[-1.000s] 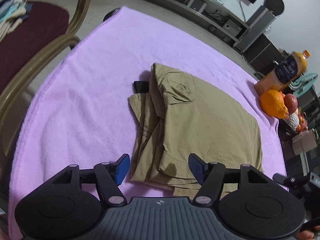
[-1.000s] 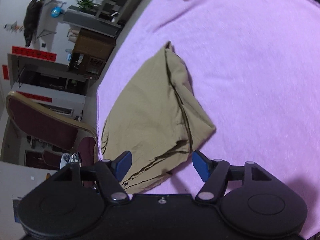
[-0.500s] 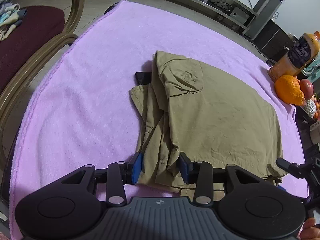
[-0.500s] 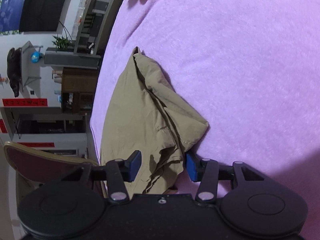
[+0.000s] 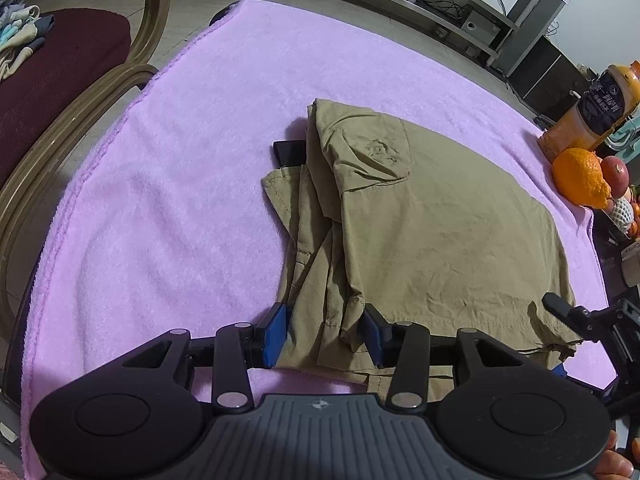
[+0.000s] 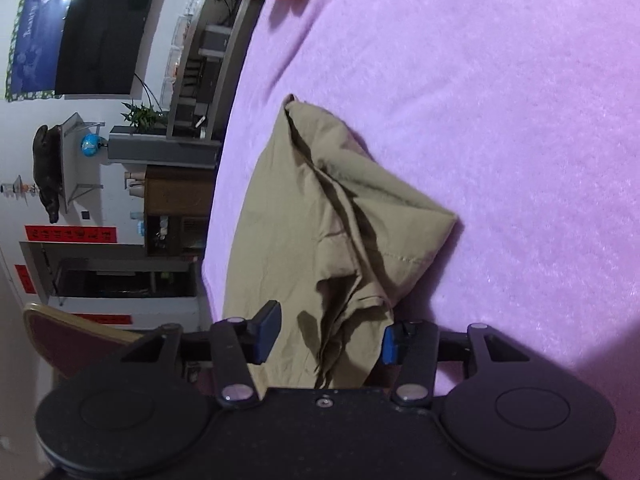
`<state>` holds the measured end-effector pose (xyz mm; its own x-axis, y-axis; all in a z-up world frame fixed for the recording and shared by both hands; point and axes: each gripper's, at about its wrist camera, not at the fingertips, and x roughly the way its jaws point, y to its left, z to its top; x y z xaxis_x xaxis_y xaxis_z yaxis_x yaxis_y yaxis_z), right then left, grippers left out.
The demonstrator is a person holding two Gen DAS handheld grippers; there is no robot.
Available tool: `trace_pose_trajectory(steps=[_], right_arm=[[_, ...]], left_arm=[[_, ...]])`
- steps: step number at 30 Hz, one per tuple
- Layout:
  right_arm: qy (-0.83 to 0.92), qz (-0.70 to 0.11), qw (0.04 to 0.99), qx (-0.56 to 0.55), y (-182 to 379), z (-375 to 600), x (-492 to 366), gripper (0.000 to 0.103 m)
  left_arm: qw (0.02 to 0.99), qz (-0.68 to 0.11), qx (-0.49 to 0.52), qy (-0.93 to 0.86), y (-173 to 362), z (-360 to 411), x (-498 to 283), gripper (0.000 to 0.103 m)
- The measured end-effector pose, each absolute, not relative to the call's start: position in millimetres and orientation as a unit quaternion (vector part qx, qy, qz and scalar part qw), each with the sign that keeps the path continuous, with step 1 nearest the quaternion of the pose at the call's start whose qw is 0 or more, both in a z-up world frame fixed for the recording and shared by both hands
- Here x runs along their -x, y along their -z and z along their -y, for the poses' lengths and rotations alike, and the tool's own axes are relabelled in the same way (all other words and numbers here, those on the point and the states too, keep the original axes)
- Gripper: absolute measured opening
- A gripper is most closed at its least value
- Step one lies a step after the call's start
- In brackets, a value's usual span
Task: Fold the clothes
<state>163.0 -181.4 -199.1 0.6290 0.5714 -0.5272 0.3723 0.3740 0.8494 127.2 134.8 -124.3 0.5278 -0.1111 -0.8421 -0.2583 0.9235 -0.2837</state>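
Two grippers bracket the near edge of the khaki garment (image 5: 432,216), lying part-folded on the pink towel (image 5: 168,200) — left gripper (image 5: 326,334) clamped on bunched layers though easing, right gripper (image 6: 330,334) closing around its corner, pads not yet pressing. Next, I judge: lift both together and fold over.

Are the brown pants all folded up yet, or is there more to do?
Partly. The pants already lie folded over in layers on the pink blanket. Right now the left tongs sit around the bunched near edge, jaws opening a little, and the right tongs are closing over the other near corner. Still left, probably: lifting that edge and folding it over once more into a tidy stack.
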Motion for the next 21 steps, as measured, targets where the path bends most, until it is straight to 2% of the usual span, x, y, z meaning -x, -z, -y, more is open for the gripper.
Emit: trace_pose_trajectory(steps=[1,2,5,7,9,16,21], right_arm=[[-0.065,-0.43,0.715,-0.547,199.3,179.8,-164.8,0.037],[-0.059,-0.435,0.718,-0.54,199.5,178.1,-166.7,0.024],[-0.059,-0.45,0.746,-0.487,185.9,167.6,-173.9,0.013],[-0.073,-0.451,0.789,-0.411,157.5,151.7,-180.1,0.011],[-0.092,-0.435,0.832,-0.333,121.6,133.5,-180.8,0.011],[-0.113,-0.319,0.939,-0.066,-7.7,71.6,-186.7,0.009],[-0.1,-0.194,0.968,0.121,-63.5,35.3,-160.0,0.009]], left_arm=[[0.853,-0.484,0.19,-0.043,124.2,-135.0,-126.9,0.045],[0.854,-0.485,0.185,-0.041,123.5,-134.3,-126.4,0.045],[0.861,-0.483,0.155,-0.033,117.9,-128.7,-123.2,0.042],[0.876,-0.469,0.114,-0.023,107.2,-119.2,-117.5,0.036],[0.891,-0.443,0.095,-0.005,92.6,-115.4,-108.7,0.035],[0.918,-0.359,0.168,-0.003,55.2,-144.1,-87.7,0.035],[0.926,-0.321,0.197,0.005,39.2,-151.4,-81.7,0.035]])
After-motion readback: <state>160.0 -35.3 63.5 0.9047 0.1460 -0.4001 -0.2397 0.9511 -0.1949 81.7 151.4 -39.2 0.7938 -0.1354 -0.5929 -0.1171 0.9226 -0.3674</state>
